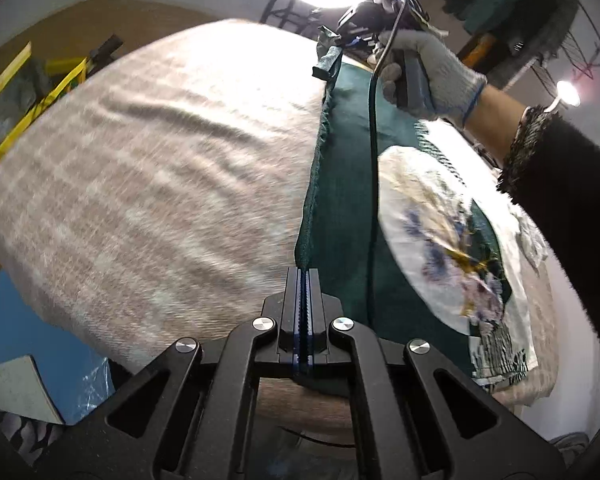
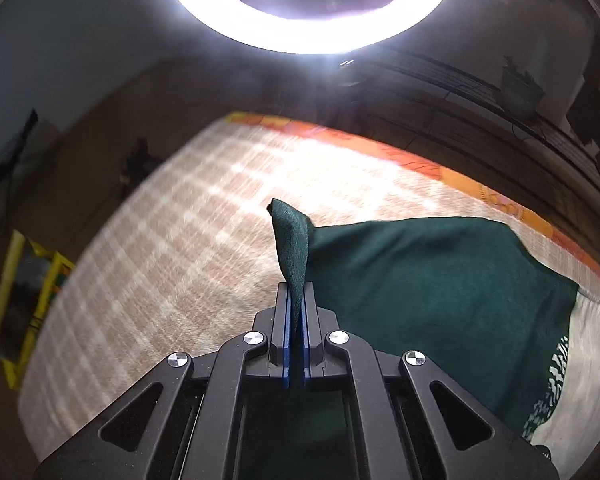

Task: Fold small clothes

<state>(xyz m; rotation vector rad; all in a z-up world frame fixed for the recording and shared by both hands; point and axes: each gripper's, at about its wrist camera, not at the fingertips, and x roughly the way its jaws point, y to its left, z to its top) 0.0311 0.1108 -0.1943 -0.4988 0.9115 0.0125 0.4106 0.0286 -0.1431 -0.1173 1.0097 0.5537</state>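
L gripper & R gripper pinch green garment edge taut above blanket.

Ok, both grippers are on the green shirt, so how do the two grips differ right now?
The left gripper pinches a long folded edge of the green shirt, with almost no cloth poking past its tips. The right gripper pinches a corner, and a pointed flap stands up beyond its tips. From the left gripper the edge runs taut, straight ahead; from the right gripper the cloth drapes off to one side. Both are shut on the same shirt above the checked blanket.
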